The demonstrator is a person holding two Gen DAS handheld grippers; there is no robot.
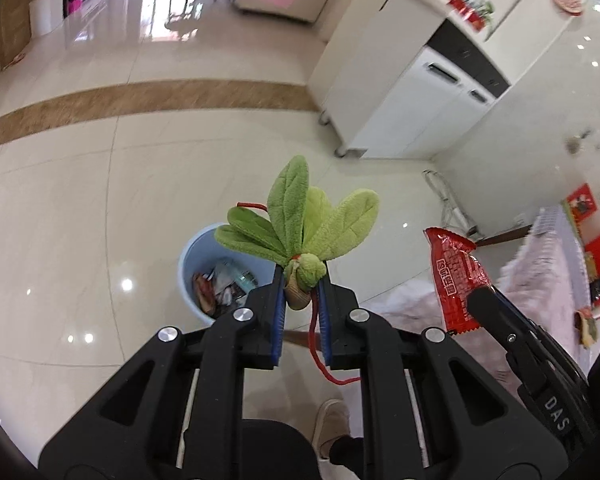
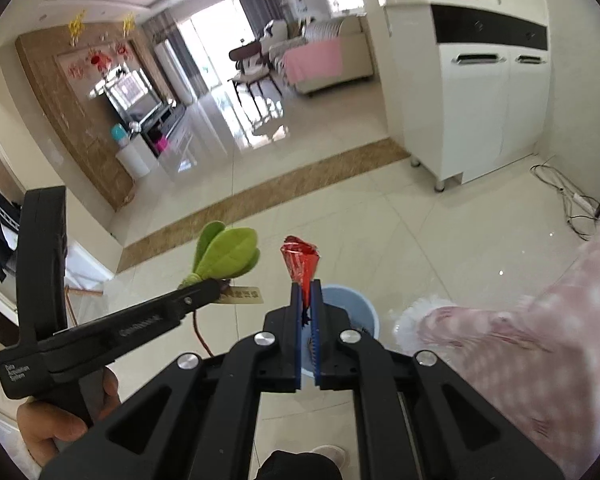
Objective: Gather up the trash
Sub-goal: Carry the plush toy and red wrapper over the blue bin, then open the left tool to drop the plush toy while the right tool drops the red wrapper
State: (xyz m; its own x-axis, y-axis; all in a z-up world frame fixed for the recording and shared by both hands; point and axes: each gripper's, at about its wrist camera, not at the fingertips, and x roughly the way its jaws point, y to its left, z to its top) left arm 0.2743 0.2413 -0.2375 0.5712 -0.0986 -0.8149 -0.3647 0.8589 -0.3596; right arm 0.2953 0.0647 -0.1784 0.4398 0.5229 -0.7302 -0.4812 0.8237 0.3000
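We've got the left hand-held gripper [image 1: 302,280] clamped on a green leafy plush toy [image 1: 300,216], its red cord [image 1: 320,356] dangling between the fingers. The right hand-held gripper [image 2: 307,292] pinches a red snack wrapper [image 2: 300,260] upright. Both hang in the air above the blue bin [image 1: 198,264] on the floor [image 1: 80,220], trash already inside.

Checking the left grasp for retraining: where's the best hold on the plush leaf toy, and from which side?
Grip the small round knob at the base of the plush leaf toy, where the left gripper pinches it now, coming from below along the stem. The leaves fan wide and floppy above; the knob is the only compact, firm part.
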